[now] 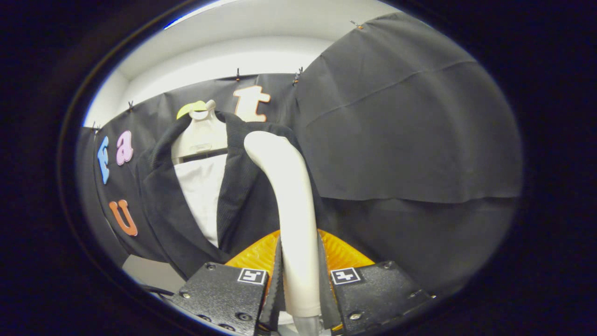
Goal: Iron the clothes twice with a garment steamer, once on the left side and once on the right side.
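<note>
The dark ribbed jacket [238, 186] over a white shirt is hanging on a pale hanger just beyond the gripper [301, 280]. The gripper is clamping the white curved garment steamer handle [289, 200] between both fingers, its head reaching the jacket's lapel. The pass seems to be starting; next, a steady downward stroke.

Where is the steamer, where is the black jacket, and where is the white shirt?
garment steamer [291, 205]: gripper view, on its white handle, held between the gripper [298, 280] fingers.
black jacket [240, 186]: gripper view, on its front panel just beside the steamer.
white shirt [203, 196]: gripper view, on the chest showing inside the open jacket.
</note>
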Demonstrator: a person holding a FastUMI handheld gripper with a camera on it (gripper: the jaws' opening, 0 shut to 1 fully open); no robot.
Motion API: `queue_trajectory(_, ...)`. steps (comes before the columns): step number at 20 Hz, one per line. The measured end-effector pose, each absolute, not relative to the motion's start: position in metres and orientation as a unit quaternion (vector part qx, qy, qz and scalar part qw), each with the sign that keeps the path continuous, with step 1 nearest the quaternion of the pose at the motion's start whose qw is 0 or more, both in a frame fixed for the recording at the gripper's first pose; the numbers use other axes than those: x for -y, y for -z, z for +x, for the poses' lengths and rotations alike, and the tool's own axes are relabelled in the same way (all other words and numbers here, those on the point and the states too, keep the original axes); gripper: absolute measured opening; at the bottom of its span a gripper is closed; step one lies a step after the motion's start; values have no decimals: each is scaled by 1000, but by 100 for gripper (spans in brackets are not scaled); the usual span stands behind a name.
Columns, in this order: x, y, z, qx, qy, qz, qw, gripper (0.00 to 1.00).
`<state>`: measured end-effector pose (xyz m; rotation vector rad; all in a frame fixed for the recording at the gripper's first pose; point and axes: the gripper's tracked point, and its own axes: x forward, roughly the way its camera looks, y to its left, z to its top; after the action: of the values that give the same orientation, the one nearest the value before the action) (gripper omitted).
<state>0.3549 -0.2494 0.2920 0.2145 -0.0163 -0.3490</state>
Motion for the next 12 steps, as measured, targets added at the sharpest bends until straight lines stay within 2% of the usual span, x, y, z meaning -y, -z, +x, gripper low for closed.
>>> queue_trajectory(12,233,-277,384,-2,198,43,979,37)
